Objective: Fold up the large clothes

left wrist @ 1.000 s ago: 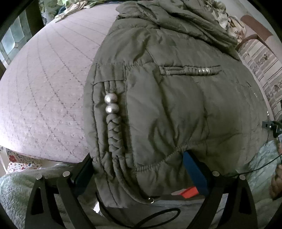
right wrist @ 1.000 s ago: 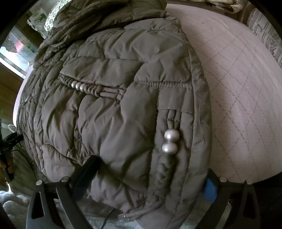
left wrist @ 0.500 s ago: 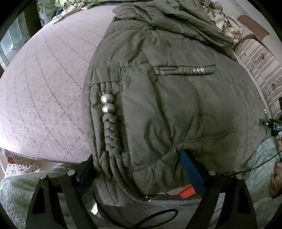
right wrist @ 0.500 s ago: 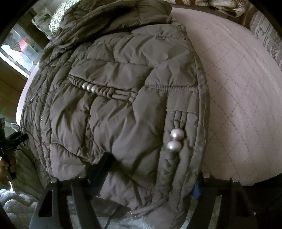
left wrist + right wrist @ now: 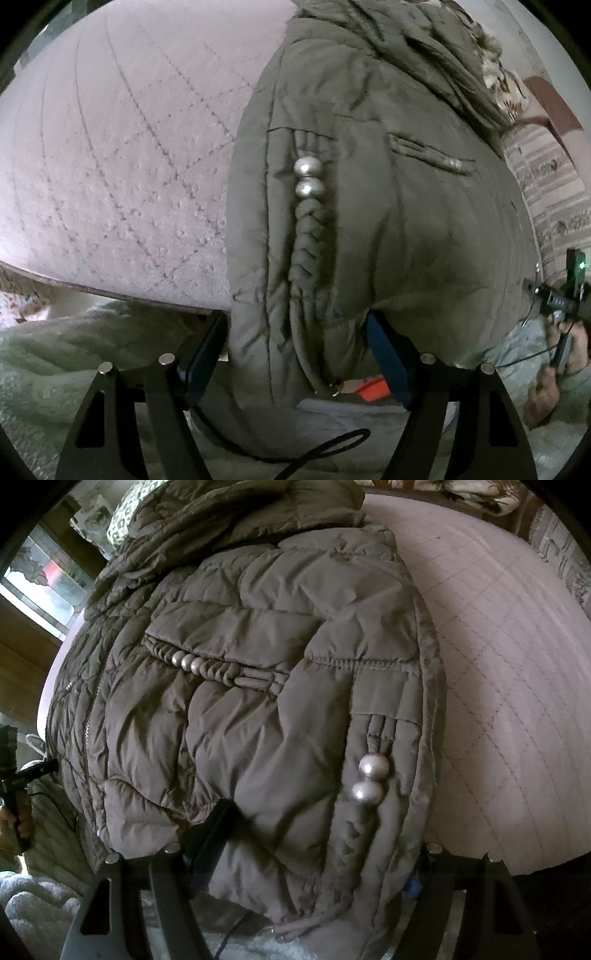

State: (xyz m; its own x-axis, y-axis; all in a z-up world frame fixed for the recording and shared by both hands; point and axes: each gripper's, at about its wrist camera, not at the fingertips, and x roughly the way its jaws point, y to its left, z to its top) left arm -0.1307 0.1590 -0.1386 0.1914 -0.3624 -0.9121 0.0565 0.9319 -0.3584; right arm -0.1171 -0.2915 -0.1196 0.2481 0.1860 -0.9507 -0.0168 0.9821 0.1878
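Observation:
An olive puffer jacket (image 5: 388,221) lies spread on a pink quilted bed (image 5: 110,166), its hem hanging over the near edge. Two silver beads (image 5: 308,177) sit on a braided trim near the hem corner. My left gripper (image 5: 293,325) straddles that corner; its jaws are closing, and both fingers dent the padded hem between them. In the right wrist view the jacket (image 5: 240,720) fills the frame. My right gripper (image 5: 317,834) holds the other hem corner below a second bead pair (image 5: 369,779). Its left finger (image 5: 218,823) presses into the cloth, and the right one is mostly hidden.
A fluffy pale garment (image 5: 74,350) lies below the bed edge. A black cord loop (image 5: 325,454) and an orange tag (image 5: 369,387) hang under the hem. Patterned pillows (image 5: 498,74) and a striped cushion (image 5: 546,192) lie beyond the jacket. A window (image 5: 44,579) is at the left.
Both grippers' jaws have narrowed onto the jacket hem. The left gripper has shifted and rolled, so the beaded corner now sits nearer the frame's middle. The right gripper has barely moved.

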